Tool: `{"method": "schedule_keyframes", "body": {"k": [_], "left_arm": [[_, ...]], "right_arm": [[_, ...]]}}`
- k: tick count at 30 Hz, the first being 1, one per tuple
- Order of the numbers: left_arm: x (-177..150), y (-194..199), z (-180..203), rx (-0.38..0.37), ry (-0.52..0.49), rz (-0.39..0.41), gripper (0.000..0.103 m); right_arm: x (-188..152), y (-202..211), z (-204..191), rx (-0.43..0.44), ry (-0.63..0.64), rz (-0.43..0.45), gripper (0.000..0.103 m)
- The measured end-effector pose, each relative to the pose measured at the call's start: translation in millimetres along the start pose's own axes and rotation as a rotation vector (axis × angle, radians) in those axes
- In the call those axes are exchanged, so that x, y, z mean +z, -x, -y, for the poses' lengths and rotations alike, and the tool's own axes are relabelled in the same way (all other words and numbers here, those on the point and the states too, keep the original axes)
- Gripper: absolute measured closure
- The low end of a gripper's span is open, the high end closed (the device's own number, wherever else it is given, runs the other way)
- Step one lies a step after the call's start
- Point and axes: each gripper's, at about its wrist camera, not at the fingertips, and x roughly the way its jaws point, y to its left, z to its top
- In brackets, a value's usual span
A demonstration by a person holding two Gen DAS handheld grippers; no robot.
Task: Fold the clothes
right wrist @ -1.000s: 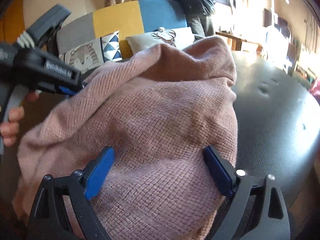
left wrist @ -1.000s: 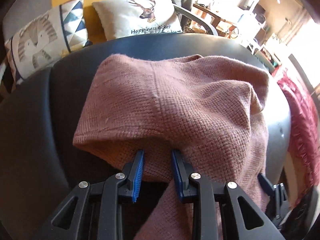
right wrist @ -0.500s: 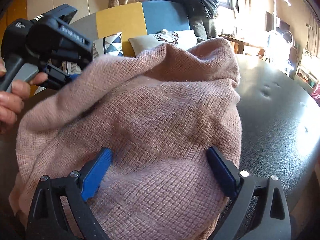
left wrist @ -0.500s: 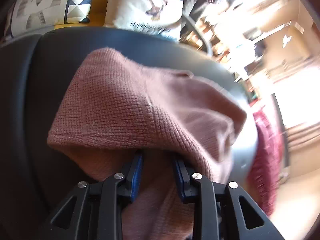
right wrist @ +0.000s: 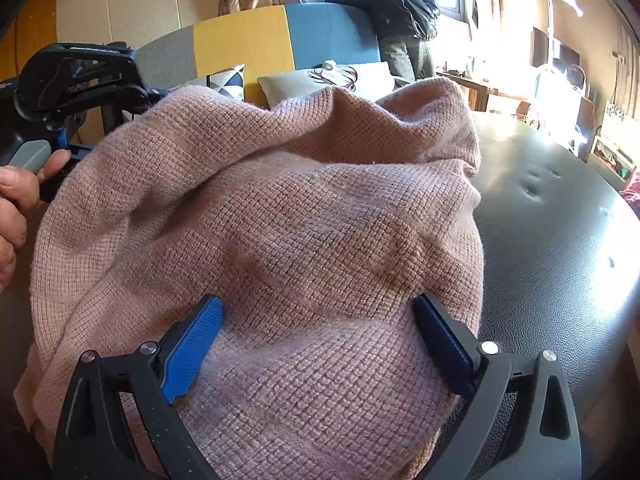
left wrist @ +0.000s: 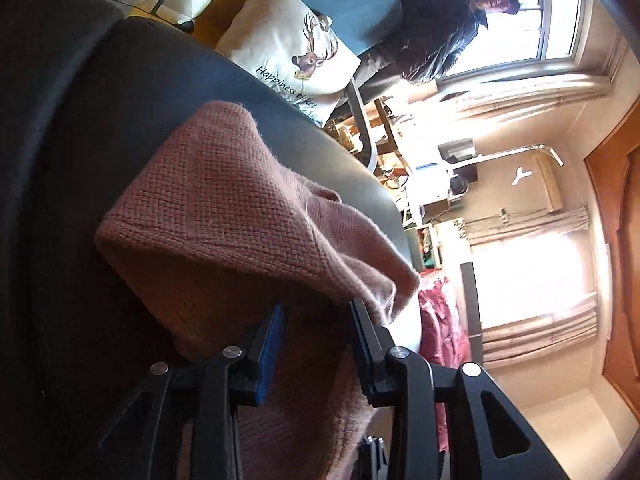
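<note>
The left claw (left wrist: 316, 332) is rolled hard over, so its view shows the room tipped sideways, and it points a little downward. Its jaws have just been opening, parted now with a fold of the dusty-pink waffle-knit sweater (right wrist: 280, 240) between the 2 blue ribbed pads (left wrist: 269, 354); whether they still pinch it, I cannot tell. A bare hand (right wrist: 16, 208) wraps that claw's handle at far left, one finger on the grey trigger. The right claw (right wrist: 320, 344) angles down, jaws spread wide and released, its pads resting against the knit mound on either side without squeezing it. The sweater lies bunched in soft, rounded humps on the dark, pebbled leather-look table (right wrist: 560, 240), its near edge hanging over the near rim. Far behind, a cream deer-print cushion (left wrist: 288, 52) leans on a grey, yellow and blue sofa (right wrist: 260, 52).
</note>
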Motion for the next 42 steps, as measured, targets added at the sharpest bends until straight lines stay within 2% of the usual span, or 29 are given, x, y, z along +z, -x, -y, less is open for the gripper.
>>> {"method": "schedule_keyframes", "body": {"k": [2,5,7,9,12,15,17,20,23,27,28,30,32,33,34,35,42], "left_arm": [[5.6,-1.2,-0.5,-0.051,0.043,0.022,0.053],[14.9,-23.1,5.1,-0.069,0.069,-0.049,0.045],[16.8,-44.5,7.8,0.005,0.059,-0.106,0.043],[13.0,-56.7,9.4,0.070,0.028,-0.128,0.043],[7.4,-46.9,17.4,0.092,-0.016,-0.095,0.043],[8.7,-12.4,17.0,0.139,-0.057,-0.022,0.043],[7.7,3.5,7.4,0.176,-0.069,-0.001,0.043],[3.5,-5.7,-3.8,0.126,-0.015,-0.097,0.043],[-1.1,-27.6,-0.8,0.009,0.052,-0.173,0.043],[1.8,-48.3,6.6,0.040,0.033,-0.154,0.043],[3.0,-51.6,7.6,0.049,0.019,-0.141,0.043],[3.9,-56.9,8.8,0.086,0.003,-0.122,0.052],[4.1,-60.5,9.8,0.131,-0.017,-0.121,0.071],[4.2,-61.8,10.6,0.147,-0.034,-0.127,0.075],[3.9,-60.4,12.4,0.142,-0.052,-0.132,0.087],[4.7,-54.3,16.3,0.122,-0.069,-0.118,0.093],[13.1,10.2,62.1,-0.039,-0.200,0.045,0.095]], "right_arm": [[-0.1,0.4,-0.1,0.000,0.001,-0.001,0.005],[-0.2,0.9,-0.2,-0.001,0.002,-0.001,0.005],[-0.3,1.3,-0.3,-0.001,0.003,-0.002,0.005],[-0.4,1.6,-0.3,-0.002,0.004,-0.003,0.005],[-0.7,2.1,0.2,0.000,0.004,-0.002,0.005],[-0.7,2.1,1.0,0.003,0.005,0.000,0.004],[-0.6,1.8,1.0,0.003,0.006,0.001,0.004],[-0.6,1.3,0.2,-0.002,0.010,0.000,0.004],[-0.4,1.5,0.2,-0.003,0.011,0.000,0.004],[-0.5,1.8,0.1,-0.001,0.010,0.002,0.004],[-0.5,1.7,0.1,-0.001,0.009,0.003,0.004],[-0.5,1.4,0.0,0.000,0.008,0.004,0.004],[-0.4,0.8,0.1,0.001,0.007,0.005,0.004],[-0.3,0.5,0.0,0.001,0.007,0.005,0.004],[-0.2,0.1,-0.3,-0.001,0.008,0.004,0.004],[-0.2,-0.2,-0.7,-0.003,0.010,0.003,0.004],[0.3,5.5,5.5,0.013,-0.039,0.026,0.004]]}}
